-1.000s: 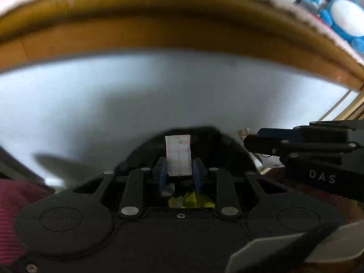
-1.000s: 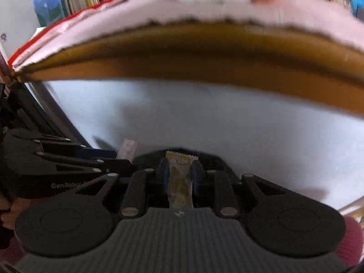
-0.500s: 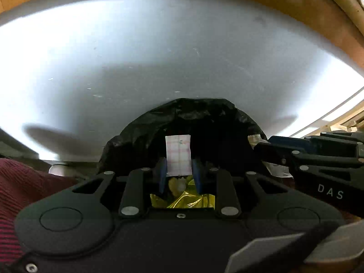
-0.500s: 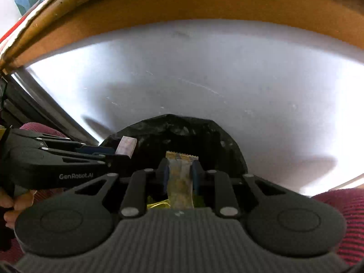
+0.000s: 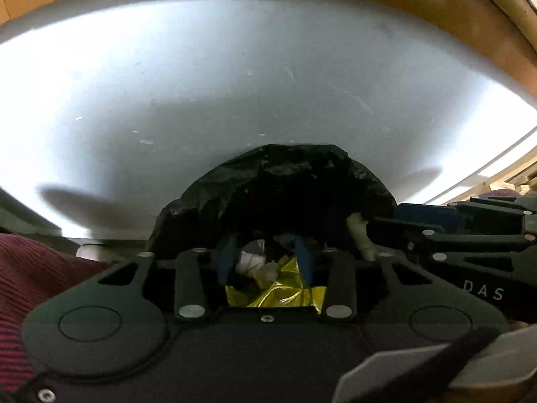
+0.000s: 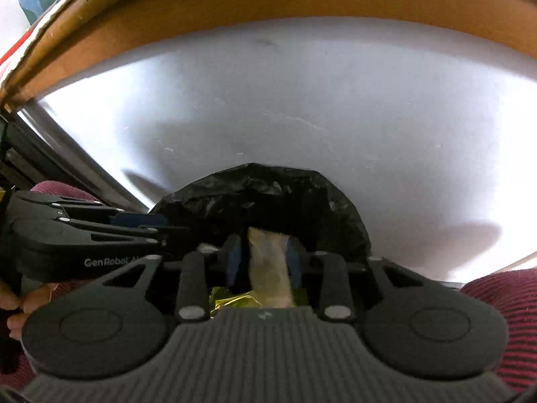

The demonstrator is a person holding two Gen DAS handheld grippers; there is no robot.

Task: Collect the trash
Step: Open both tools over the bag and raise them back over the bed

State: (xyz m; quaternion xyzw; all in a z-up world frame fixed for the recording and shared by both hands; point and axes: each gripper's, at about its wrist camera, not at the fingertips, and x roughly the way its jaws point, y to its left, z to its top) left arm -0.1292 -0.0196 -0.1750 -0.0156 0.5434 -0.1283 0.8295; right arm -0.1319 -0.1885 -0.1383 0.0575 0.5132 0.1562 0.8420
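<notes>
Both grippers point down over the mouth of a black trash bag, side by side. The left gripper has its fingers spread with nothing between them, above a gold foil wrapper and crumpled scraps inside the bag. The right gripper is clamped on a pale snack wrapper held upright over the bag's opening.

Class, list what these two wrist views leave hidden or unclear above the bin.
- Bin bag depth: left view, dark inside; gripper body covers the near rim.
- Wrapper print: right view, blurred.
- Right gripper grip on the wrapper: fingers look parted; contact unclear.
- Pale scrap beneath the left gripper: too small to identify.
</notes>
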